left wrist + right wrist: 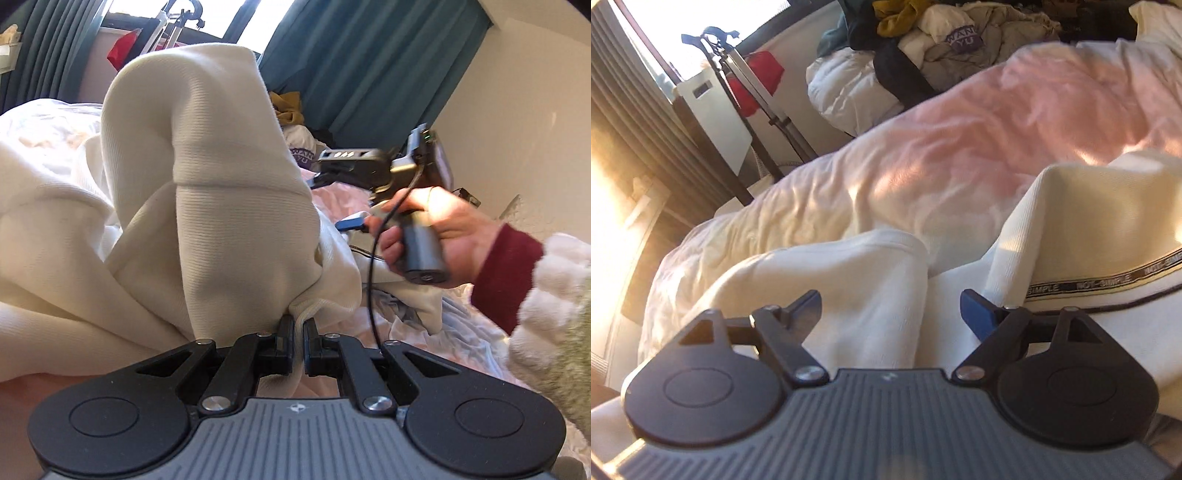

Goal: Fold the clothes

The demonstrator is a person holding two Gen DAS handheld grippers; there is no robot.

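Note:
A cream-white hooded sweatshirt (221,177) is bunched up on the bed, and my left gripper (298,323) is shut on a fold of its edge, holding the cloth up in front of the camera. In the left wrist view a hand (443,236) in a dark red sleeve carries my right gripper, whose blue fingers (351,223) show beside the cloth. My right gripper (890,308) is open above a white sleeve (849,280), nothing between its fingers. To its right lies the neck of the sweatshirt (1089,229) with a printed tape inside the collar.
A pink and white duvet (960,147) covers the bed. A heap of other clothes (942,33) sits at the far end. Teal curtains (369,62) hang behind, and a stand with a red item (757,81) is by the window. A fluffy white sleeve (554,314) is at right.

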